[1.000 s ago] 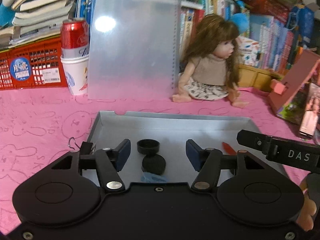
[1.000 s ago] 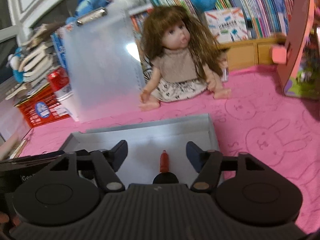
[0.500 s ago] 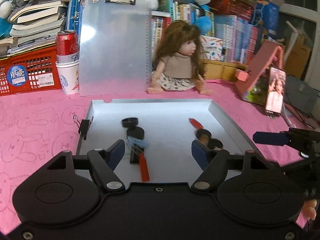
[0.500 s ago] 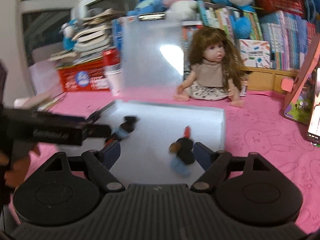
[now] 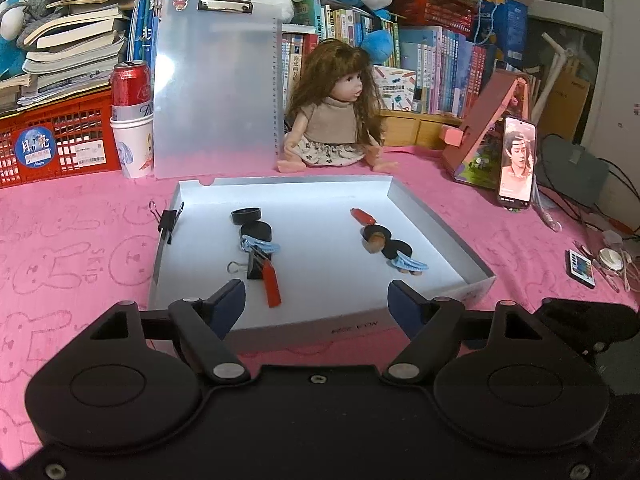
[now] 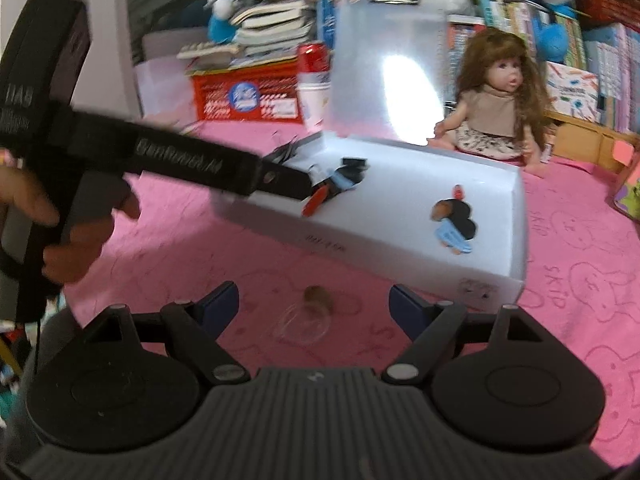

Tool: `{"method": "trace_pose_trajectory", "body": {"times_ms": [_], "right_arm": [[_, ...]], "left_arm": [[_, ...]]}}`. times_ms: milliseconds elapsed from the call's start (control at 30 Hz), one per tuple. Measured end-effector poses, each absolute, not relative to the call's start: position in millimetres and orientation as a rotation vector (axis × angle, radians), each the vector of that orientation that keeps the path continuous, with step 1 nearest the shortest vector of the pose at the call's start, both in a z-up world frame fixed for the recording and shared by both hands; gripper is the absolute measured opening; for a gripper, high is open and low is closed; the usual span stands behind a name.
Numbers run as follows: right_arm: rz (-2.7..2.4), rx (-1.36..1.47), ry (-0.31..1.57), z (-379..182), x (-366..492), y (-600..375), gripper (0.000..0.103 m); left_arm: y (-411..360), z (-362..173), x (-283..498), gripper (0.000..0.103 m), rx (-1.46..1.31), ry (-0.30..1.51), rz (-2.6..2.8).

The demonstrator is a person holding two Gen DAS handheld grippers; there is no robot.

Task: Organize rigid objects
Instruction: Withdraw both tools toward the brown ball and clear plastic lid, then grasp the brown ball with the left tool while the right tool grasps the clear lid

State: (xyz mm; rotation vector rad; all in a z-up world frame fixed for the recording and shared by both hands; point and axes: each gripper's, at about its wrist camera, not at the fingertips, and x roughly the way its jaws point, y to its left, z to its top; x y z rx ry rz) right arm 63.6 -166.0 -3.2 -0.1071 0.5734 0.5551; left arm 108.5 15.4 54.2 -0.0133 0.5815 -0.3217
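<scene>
A shallow white tray (image 5: 440, 232) lies on the pink cloth. Its left row holds a black cap (image 5: 246, 216), a blue hair clip (image 5: 260, 246), a black binder clip (image 5: 252, 266) and a red peg (image 5: 271, 288). Its right row holds a red piece (image 5: 363, 216), a cork (image 5: 376, 240) and another blue clip (image 5: 410, 265). My left gripper (image 5: 316, 300) hovers at the tray's near edge, its jaws opening with nothing between them. My right gripper (image 6: 314, 304) is open above a small corked glass bottle (image 6: 308, 316) lying on the cloth in front of the tray (image 6: 360, 248).
A doll (image 5: 332, 120), a frosted clipboard (image 5: 216, 92), a can in a paper cup (image 5: 130, 120) and a red crate (image 5: 56, 144) line the back. A phone (image 5: 516, 160) stands at the right. A binder clip (image 5: 168, 222) grips the tray's left rim. A hand (image 6: 40, 208) holds the left gripper.
Both grippers have pulled back from inside the tray toward its near edge, jaws wider. The small objects stay in two rows. The glass bottle has come into the right wrist view.
</scene>
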Motion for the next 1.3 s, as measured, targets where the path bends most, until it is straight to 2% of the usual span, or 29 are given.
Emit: {"method": "trace_pose_trajectory", "body": {"times_ms": [100, 200, 333, 933, 1133, 1233, 1300], "right_arm": [[0.566, -0.154, 0.580, -7.3, 60.9, -155.3, 0.084], [0.568, -0.158, 0.600, -11.3, 60.7, -151.2, 0.074], [0.547, -0.145, 0.634, -15.3, 64.9, -152.5, 0.038], [0.395, -0.059, 0.587, -10.7, 60.9, -208.9, 0.038], [0.359, -0.069, 0.568, -12.2, 60.1, -214.6, 0.038], [0.348, -0.062, 0.554, -11.4, 59.3, -215.3, 0.038], [0.340, -0.061, 0.548, -11.2, 59.1, -215.2, 0.038]], "left_arm": [[16.5, 53.2, 104.2, 0.077, -0.015, 0.578, -0.327], [17.2, 51.4, 102.4, 0.077, -0.018, 0.583, -0.330], [17.9, 49.5, 101.2, 0.077, -0.029, 0.588, -0.333], [-3.2, 27.8, 78.5, 0.077, 0.032, 0.603, -0.378], [-18.9, 18.2, 68.2, 0.069, 0.065, 0.598, -0.412], [-26.7, 13.7, 66.7, 0.058, 0.072, 0.595, -0.417], [-31.6, 10.1, 65.1, 0.054, 0.077, 0.587, -0.412]]}}
